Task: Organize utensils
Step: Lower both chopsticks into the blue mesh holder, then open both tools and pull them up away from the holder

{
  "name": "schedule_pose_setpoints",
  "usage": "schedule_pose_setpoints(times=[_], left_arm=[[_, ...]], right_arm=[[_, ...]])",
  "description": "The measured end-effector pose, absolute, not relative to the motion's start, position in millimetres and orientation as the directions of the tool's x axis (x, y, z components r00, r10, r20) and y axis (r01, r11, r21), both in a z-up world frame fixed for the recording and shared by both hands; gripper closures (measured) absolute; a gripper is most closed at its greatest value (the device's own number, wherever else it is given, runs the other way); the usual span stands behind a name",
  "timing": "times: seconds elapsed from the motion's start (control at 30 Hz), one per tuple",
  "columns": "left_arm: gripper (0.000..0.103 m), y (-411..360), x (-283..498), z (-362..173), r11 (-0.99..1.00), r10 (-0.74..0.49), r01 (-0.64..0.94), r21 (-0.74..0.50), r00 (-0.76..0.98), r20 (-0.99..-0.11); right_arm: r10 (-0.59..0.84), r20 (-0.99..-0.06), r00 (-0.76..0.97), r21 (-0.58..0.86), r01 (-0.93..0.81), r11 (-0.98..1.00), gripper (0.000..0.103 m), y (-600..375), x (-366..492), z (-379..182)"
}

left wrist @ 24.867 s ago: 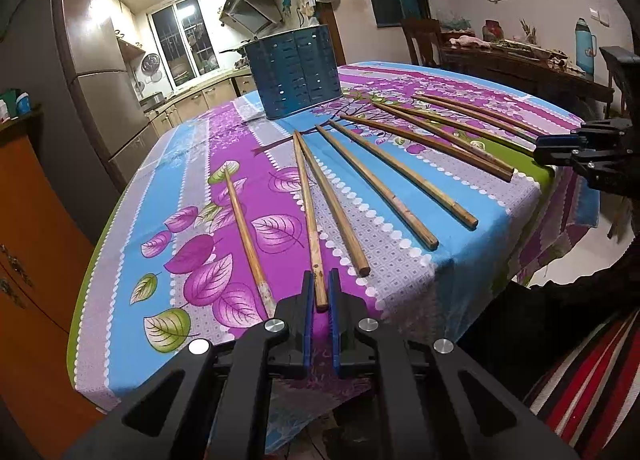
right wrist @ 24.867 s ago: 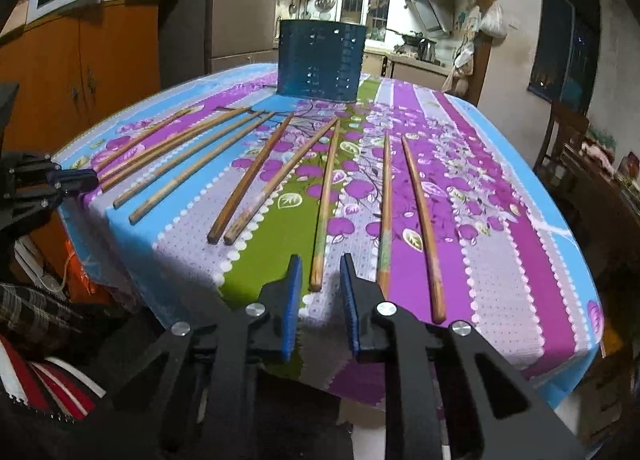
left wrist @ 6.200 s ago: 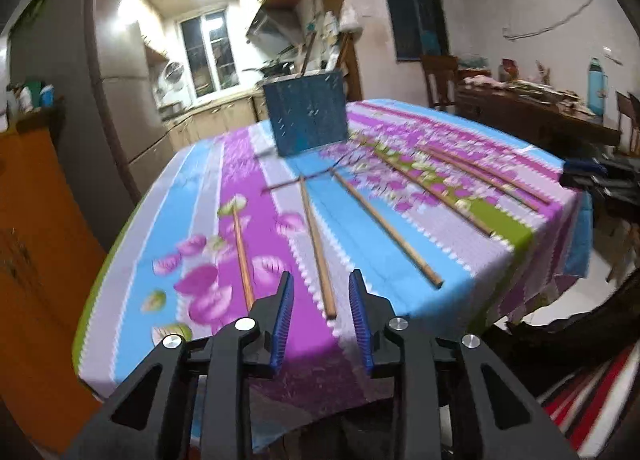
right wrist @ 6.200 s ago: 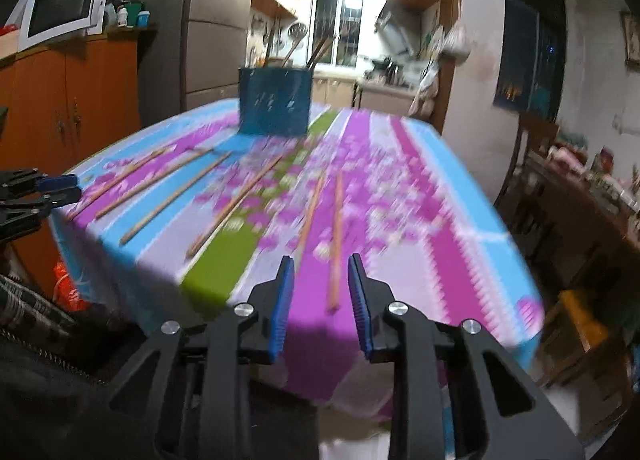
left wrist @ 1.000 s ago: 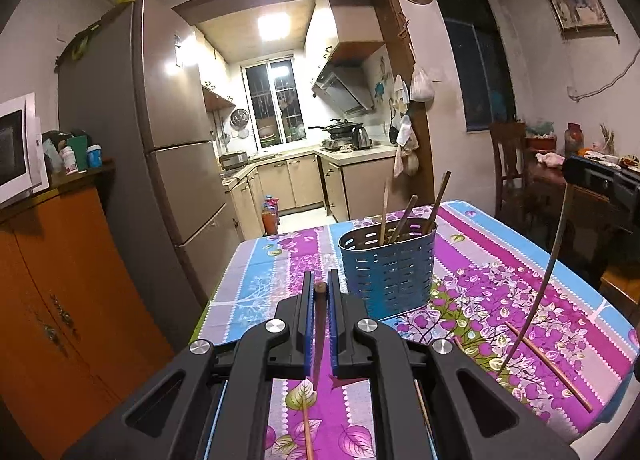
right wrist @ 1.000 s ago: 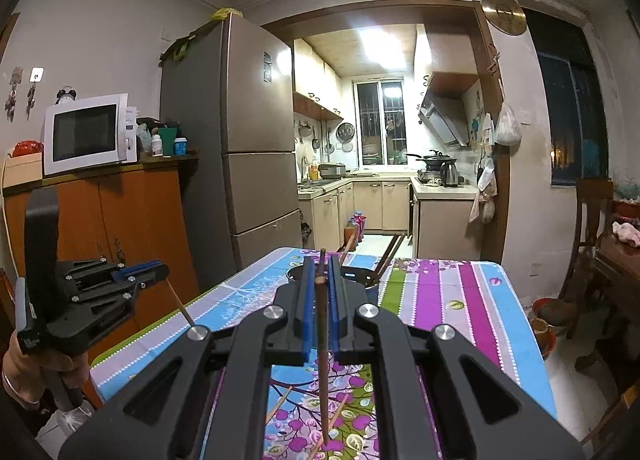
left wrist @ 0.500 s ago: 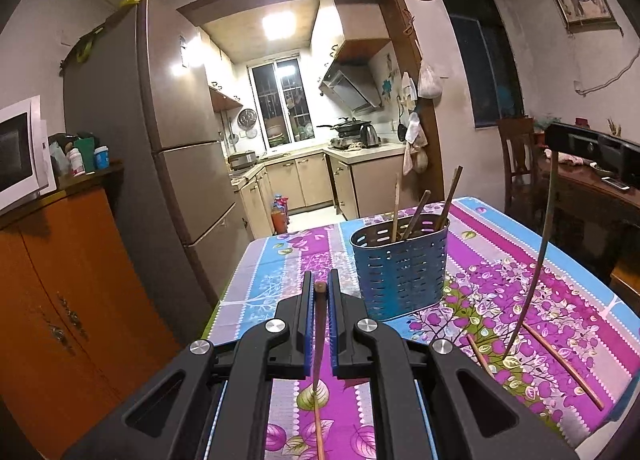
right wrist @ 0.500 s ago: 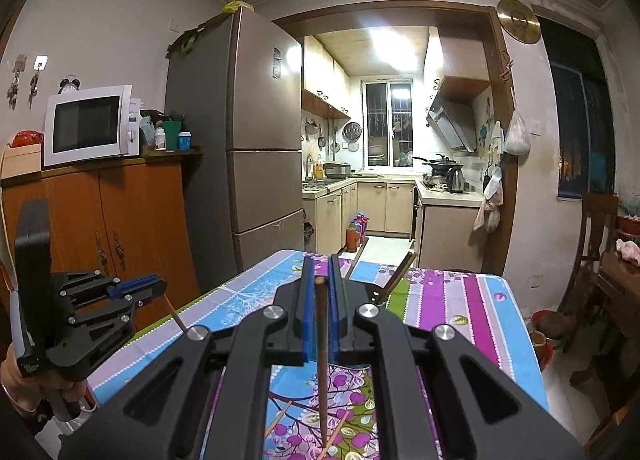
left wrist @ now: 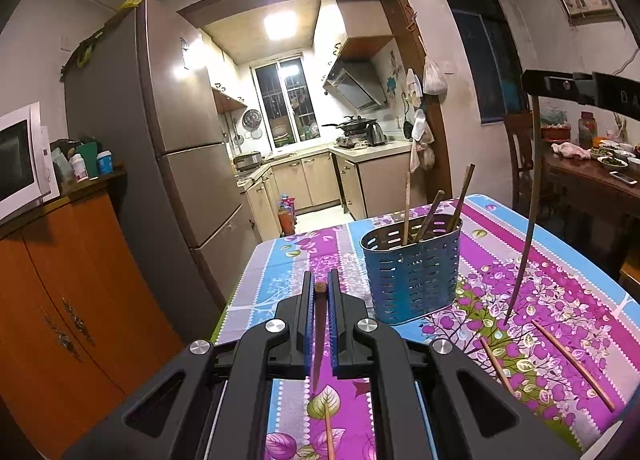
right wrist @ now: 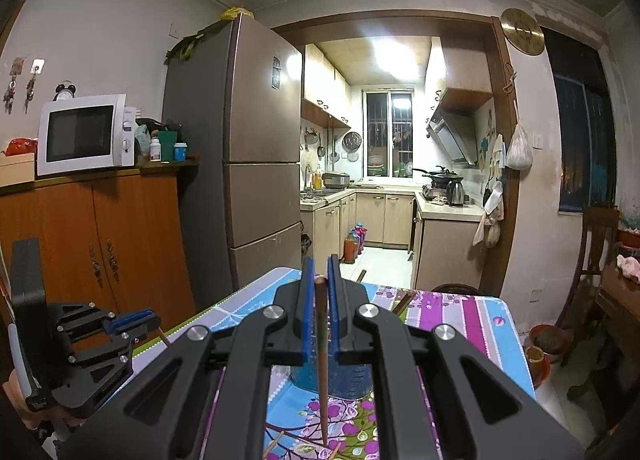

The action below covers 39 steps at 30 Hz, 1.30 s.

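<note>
In the left wrist view my left gripper (left wrist: 319,280) is shut on a brown chopstick (left wrist: 318,340) that hangs tip down over the flowered tablecloth (left wrist: 560,300). A blue perforated utensil holder (left wrist: 412,272) with three chopsticks in it stands just ahead to the right. My right gripper (left wrist: 538,86) is high at the right, with a long chopstick (left wrist: 528,220) dangling beside the holder. In the right wrist view my right gripper (right wrist: 321,266) is shut on its chopstick (right wrist: 322,360). The holder (right wrist: 348,378) lies mostly hidden under the jaws. My left gripper (right wrist: 150,320) is at the left.
Two loose chopsticks (left wrist: 572,364) (left wrist: 496,364) lie on the cloth right of the holder, and another chopstick (left wrist: 329,432) lies below my left gripper. An orange cabinet (left wrist: 60,300) and a fridge (left wrist: 180,180) stand left of the table. A chair (right wrist: 592,260) stands at the right.
My right gripper has risen with its chopstick, whose tip now hangs higher above the cloth. The holder has sunk under the jaws in the right wrist view. The left gripper has barely moved.
</note>
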<state>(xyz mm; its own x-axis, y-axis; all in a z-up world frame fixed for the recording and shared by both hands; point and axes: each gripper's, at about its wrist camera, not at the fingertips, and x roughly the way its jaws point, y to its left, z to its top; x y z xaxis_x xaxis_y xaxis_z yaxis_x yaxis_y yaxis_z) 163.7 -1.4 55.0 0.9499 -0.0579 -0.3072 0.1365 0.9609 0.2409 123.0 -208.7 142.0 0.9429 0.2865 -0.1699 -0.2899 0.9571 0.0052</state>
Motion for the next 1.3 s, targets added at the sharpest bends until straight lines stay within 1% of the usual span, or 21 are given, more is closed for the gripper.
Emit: schedule_pose_setpoints(times=[0.17,0.27,0.47,0.63,0.73,0.8,0.87,0.97,1.07,1.2,1.3], left_arm=[[0.096,2.1,176.9,70.1,0.965,-0.090,0.161,0.207,0.945,-0.313],[0.096,3.7,187.0,89.6,0.965,-0.129,0.190,0.180,0.945,-0.301],[0.096,-5.4,218.9,146.5,0.962,-0.173,0.213,0.172,0.959,-0.224],[0.096,-15.7,250.1,190.6,0.955,-0.259,0.276,0.106,0.954,-0.150],[0.096,-23.3,267.8,203.4,0.949,-0.298,0.308,0.067,0.945,-0.135],[0.096,-28.9,283.9,204.8,0.941,-0.329,0.337,0.031,0.933,-0.148],[0.096,-34.6,294.0,201.7,0.936,-0.343,0.351,0.020,0.925,-0.164],[0.096,-43.7,313.4,183.8,0.933,-0.346,0.358,0.021,0.914,-0.211],[0.096,-48.3,325.6,167.6,0.933,-0.342,0.359,0.026,0.907,-0.248],[0.096,-47.4,341.0,144.2,0.924,-0.370,0.383,-0.018,0.878,-0.304],[0.096,-50.8,353.6,121.2,0.924,-0.365,0.383,-0.016,0.868,-0.336]], right_arm=[[0.285,-0.167,0.944,0.008,-0.288,0.958,0.098,-209.1,131.2,147.2],[0.277,-0.156,0.948,0.005,-0.279,0.960,0.098,-210.1,143.2,159.1],[0.253,-0.091,0.963,0.031,-0.251,0.968,0.098,-218.9,173.3,194.6],[0.230,-0.031,0.973,0.051,-0.229,0.972,0.098,-222.9,199.9,214.3],[0.218,-0.009,0.976,0.051,-0.217,0.975,0.098,-222.3,214.5,217.0],[0.216,-0.006,0.976,0.061,-0.215,0.975,0.098,-222.5,224.5,213.5],[0.212,-0.003,0.977,0.064,-0.212,0.975,0.098,-221.5,233.2,207.7],[0.209,-0.009,0.978,0.072,-0.208,0.976,0.098,-221.9,247.7,192.7],[0.209,-0.035,0.977,0.096,-0.205,0.974,0.098,-224.9,261.1,176.2],[0.205,-0.073,0.976,0.136,-0.194,0.972,0.098,-228.4,274.6,152.9],[0.205,-0.101,0.973,0.160,-0.188,0.969,0.098,-226.8,281.9,135.9]])
